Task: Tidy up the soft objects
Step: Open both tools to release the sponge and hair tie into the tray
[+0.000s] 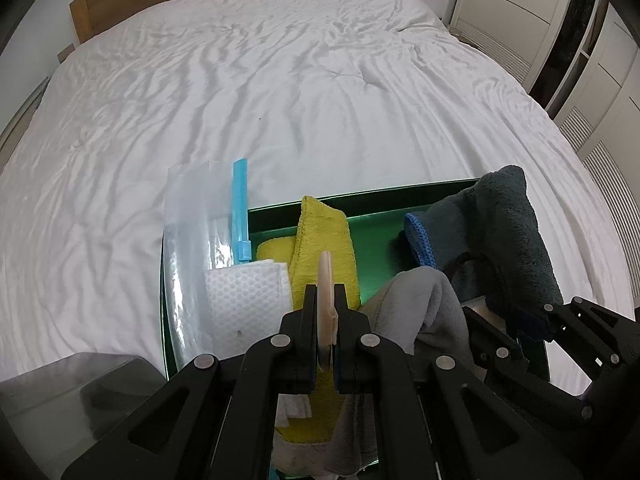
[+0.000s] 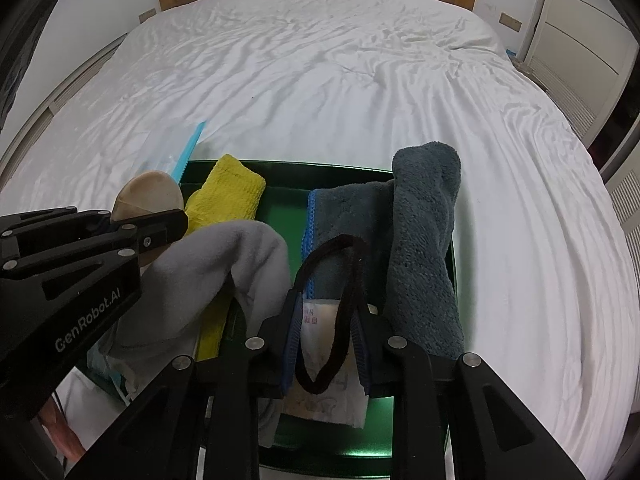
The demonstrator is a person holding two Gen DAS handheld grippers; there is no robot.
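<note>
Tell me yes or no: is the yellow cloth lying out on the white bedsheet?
No. In the right wrist view the yellow cloth sits inside the green tray, not on the white bedsheet.

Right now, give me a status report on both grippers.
Left gripper shut on beige powder puff. Right gripper open around black hair tie. Grey cloth bunched between them, over green tray.

Both the left gripper (image 1: 325,300) and the right gripper (image 2: 326,312) are black with round silver screws, blue finger pads and white "GenRobot.AI" letters.
</note>
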